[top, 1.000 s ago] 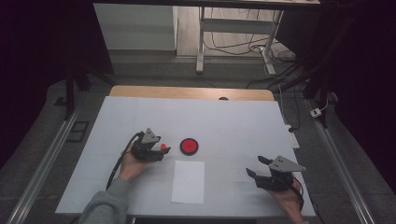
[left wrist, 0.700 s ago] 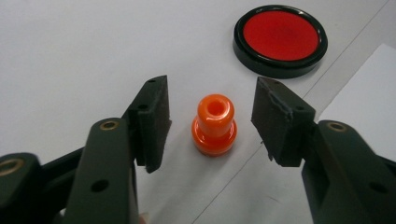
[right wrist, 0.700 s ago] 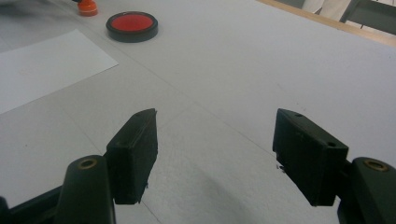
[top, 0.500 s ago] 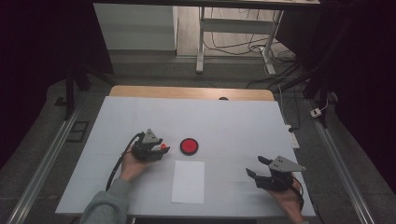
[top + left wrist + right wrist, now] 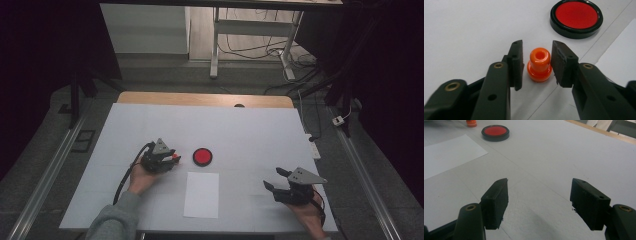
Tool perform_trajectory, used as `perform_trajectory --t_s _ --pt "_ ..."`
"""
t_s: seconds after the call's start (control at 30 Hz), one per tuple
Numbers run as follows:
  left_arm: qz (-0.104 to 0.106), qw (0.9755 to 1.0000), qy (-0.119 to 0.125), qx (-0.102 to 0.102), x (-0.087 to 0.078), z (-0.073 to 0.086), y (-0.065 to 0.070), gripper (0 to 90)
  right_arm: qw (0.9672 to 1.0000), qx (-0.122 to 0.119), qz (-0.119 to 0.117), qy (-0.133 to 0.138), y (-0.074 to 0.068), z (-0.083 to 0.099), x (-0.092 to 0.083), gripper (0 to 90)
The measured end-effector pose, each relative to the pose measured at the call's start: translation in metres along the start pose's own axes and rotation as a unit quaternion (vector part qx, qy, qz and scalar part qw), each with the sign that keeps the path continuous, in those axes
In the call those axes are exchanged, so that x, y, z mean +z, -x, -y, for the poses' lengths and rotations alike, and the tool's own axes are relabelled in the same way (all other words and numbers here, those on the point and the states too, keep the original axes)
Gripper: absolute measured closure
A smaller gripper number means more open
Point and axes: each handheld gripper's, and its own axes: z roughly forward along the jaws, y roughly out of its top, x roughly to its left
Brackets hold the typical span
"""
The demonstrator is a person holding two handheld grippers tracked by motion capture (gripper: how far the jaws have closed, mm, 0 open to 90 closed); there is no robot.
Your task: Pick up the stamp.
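A small orange knob-shaped stamp [image 5: 539,64] stands upright on the white table cover between the jaws of my left gripper [image 5: 536,50]. The jaws have just been closing around it. Thin gaps still show at the pads, so they do not press on it. In the high view the left gripper [image 5: 172,159] lies left of centre with the stamp [image 5: 175,158] at its tips. A round red ink pad [image 5: 202,156] in a black case [image 5: 576,17] sits just beyond. My right gripper [image 5: 275,179] rests at the front right, open and with nothing between its jaws [image 5: 539,192].
A white sheet of paper [image 5: 201,194] lies near the front edge between the two hands, also seen in the right gripper view [image 5: 449,152]. The white table cover [image 5: 250,135] ends at a wooden strip [image 5: 205,99] at the back. Metal rails run along both sides.
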Motion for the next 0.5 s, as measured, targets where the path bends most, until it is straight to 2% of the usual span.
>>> perform_trajectory --t_s 0.2,0.5 --pt "0.003 1.0000 0.002 -0.006 -0.0003 0.0007 -0.0011 69.7 1.0000 -0.002 0.000 -0.001 0.0002 0.0001 0.0001 30.4" --pt "0.001 1.0000 0.005 -0.008 -0.0019 0.0009 -0.0017 71.4 1.0000 -0.002 0.000 -0.001 0.0000 0.0000 0.0000 30.3"
